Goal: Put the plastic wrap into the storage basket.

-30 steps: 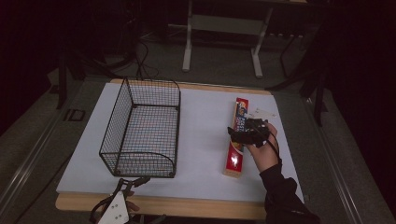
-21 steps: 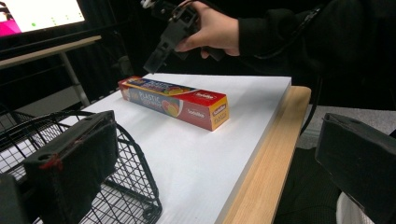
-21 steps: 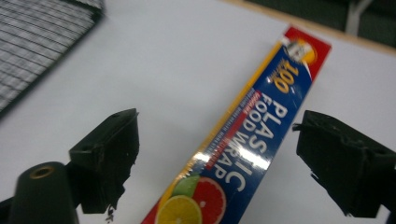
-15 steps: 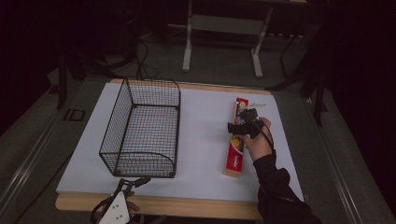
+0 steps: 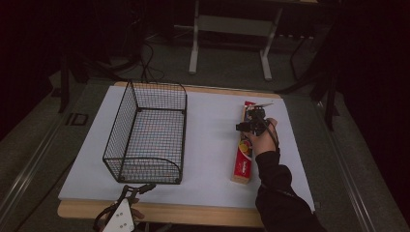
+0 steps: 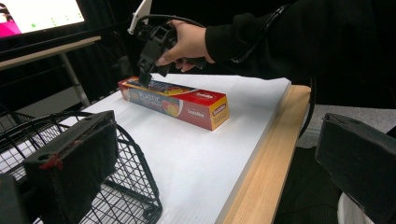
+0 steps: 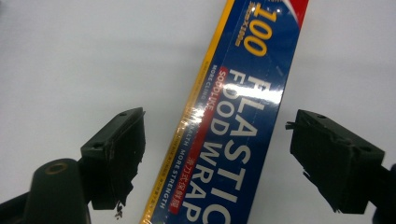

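A long red and blue plastic wrap box (image 5: 243, 157) lies flat on the white table top, lengthwise toward the far edge. My right gripper (image 5: 248, 125) hovers over the box's far half, open, jaws pointing down. In the right gripper view the box (image 7: 233, 140) runs between the two spread jaws of my right gripper (image 7: 217, 158), with a gap on each side. My left gripper (image 5: 137, 189) rests at the table's near edge, open and holding nothing. In the left gripper view the box (image 6: 182, 100) lies ahead under the other hand's gripper (image 6: 144, 77).
A black wire basket (image 5: 145, 137) stands on the left half of the white board (image 5: 208, 145), just ahead of my left gripper; its rim (image 6: 135, 186) crosses the left gripper view. The wooden table edge (image 6: 261, 163) runs along the near side.
My right gripper has moved along the box from its middle toward its far end. The box, the basket and my left gripper have stayed put.
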Demonstrator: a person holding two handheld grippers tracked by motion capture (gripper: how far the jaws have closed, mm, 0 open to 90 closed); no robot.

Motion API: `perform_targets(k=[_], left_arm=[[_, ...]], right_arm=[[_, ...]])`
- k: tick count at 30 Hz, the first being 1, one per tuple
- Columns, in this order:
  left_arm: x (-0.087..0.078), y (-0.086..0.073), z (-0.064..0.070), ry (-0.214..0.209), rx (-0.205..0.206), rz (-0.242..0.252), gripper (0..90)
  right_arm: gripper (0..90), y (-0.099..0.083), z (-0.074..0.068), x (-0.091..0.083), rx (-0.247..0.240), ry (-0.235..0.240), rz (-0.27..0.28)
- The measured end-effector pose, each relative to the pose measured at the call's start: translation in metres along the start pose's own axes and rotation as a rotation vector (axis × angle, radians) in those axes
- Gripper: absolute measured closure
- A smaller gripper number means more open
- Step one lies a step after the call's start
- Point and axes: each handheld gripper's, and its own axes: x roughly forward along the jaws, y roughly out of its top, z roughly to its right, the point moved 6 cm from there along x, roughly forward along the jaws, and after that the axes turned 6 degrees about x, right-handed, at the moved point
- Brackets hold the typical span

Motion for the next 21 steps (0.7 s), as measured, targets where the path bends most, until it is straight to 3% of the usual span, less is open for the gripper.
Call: perform_targets(k=[11, 21], left_arm=[[0.000, 0.000, 0.000, -0.001, 0.001, -0.003, 0.0], [0.000, 0.000, 0.001, 0.003, 0.006, -0.006, 0.0]], right_arm=[[18.3, -0.009, 0.001, 0.020, 0.101, -0.019, -0.078], [27.1, -0.016, 0.003, 0.033, 0.167, -0.029, -0.172]])
